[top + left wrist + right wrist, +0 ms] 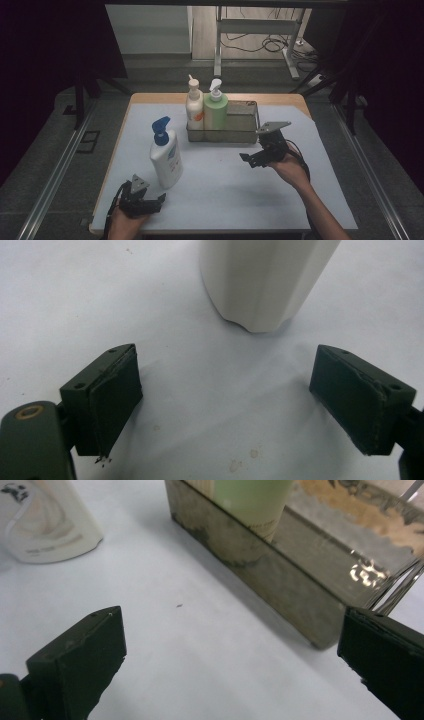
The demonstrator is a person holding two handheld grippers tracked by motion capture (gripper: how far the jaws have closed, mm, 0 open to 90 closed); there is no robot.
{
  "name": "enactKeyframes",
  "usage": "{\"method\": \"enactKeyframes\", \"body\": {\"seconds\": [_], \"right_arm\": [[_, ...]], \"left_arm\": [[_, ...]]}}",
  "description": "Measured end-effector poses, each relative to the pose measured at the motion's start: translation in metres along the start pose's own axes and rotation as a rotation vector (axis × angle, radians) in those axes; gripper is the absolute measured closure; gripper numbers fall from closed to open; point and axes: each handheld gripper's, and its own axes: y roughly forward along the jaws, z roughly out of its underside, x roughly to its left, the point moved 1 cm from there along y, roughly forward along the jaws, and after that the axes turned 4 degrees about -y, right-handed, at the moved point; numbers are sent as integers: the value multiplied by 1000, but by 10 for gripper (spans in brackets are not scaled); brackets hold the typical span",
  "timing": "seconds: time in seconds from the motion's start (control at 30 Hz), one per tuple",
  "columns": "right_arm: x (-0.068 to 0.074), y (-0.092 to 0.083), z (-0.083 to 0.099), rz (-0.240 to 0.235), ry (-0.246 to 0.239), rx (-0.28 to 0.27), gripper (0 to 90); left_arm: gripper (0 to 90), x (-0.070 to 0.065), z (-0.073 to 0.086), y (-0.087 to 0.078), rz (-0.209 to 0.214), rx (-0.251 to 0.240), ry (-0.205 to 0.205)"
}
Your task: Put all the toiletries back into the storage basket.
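Now: both grippers gape empty; the blue-capped bottle (166,159) stands just ahead of your left gripper (159,200).
Likely top-heavy, smooth plastic; pinch its flat mid-body. Your right gripper (248,159) idles beside the wire basket (248,134).

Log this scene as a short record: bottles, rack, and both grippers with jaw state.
rack: metal caddy at the table's far middle
in rack: white pump bottle and green pump bottle, upright, side by side at its left end
outside rack: blue-capped white bottle, upright on the table
left gripper: open, empty, facing the blue-capped bottle's base
right gripper: open, empty, beside the rack's front right
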Motion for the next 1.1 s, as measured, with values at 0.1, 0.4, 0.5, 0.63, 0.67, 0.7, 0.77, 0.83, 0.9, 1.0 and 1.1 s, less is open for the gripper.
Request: {"method": "enactKeyframes", "body": {"seconds": [0.1, 0.4, 0.5, 0.63, 0.67, 0.7, 0.77, 0.83, 0.9, 1.0, 1.1], "right_arm": [[3, -3, 11, -7, 11, -8, 0], [9, -4, 42, 10, 11, -10, 0], [11, -5, 52, 14, 21, -11, 0], [15, -4, 65, 19, 28, -13, 0], [16, -4, 69, 18, 30, -11, 0], [17, -3, 72, 19, 34, -7, 0], [18, -1, 80, 19, 41, -1, 0], [19, 1, 86, 19, 43, 11, 0], [20, 2, 91, 25, 35, 32, 0], [20, 3, 96, 30, 41, 31, 0], [22, 5, 103, 23, 46, 37, 0]], "left_arm": [[128, 0, 0, 0, 1, 1, 1], [139, 2, -1, -1, 15, 0, -6], [149, 4, -1, -2, 23, -3, -13], [167, 6, -1, -3, 28, -9, -18], [171, 6, -1, -3, 23, -9, -16], [172, 6, -1, -4, 18, -11, -14], [188, 8, -2, -5, 14, -18, -15], [204, 10, -2, -7, 12, -26, -20], [220, 13, -3, -9, 9, -34, -25], [244, 15, -4, -11, 4, -47, -33], [267, 18, -5, -13, 2, -57, -40]]}}
